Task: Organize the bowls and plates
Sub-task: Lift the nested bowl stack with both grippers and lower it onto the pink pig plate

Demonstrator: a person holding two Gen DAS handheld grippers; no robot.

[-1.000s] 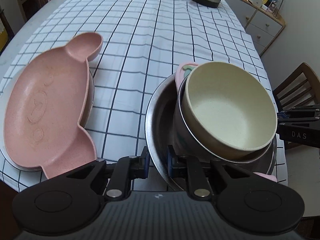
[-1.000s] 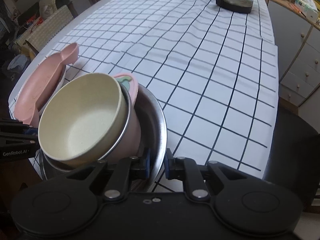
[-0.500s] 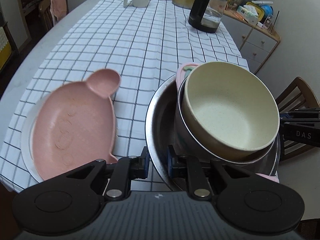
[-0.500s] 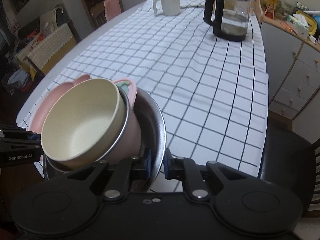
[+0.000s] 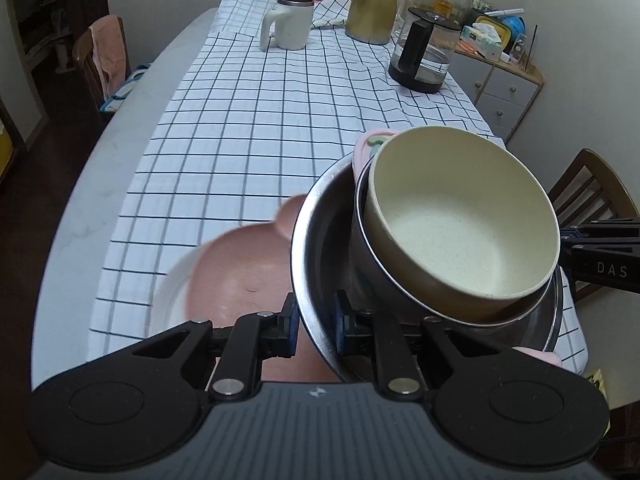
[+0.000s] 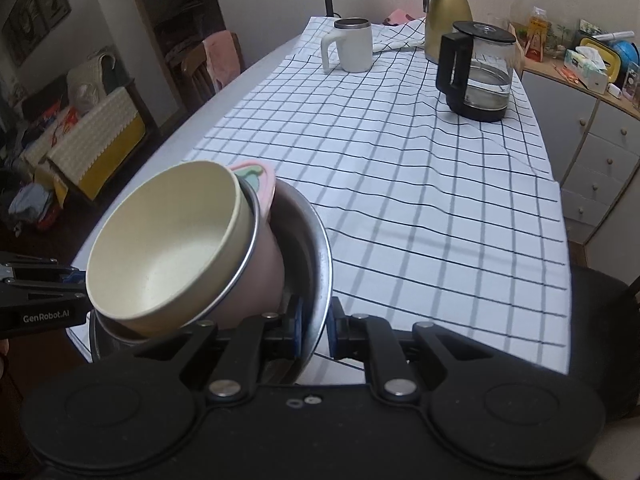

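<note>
Gripping the steel bowl (image 5: 320, 264) by opposite rims, left gripper (image 5: 314, 326) and right gripper (image 6: 316, 330) both clamped on it, up off the table near its front edge. Riding tilted inside: cream bowl (image 5: 464, 232) nested in pink cup (image 6: 256, 268). Could slide out if tipped further. Only visible from the left camera: pink plate (image 5: 240, 264) underneath.
</note>
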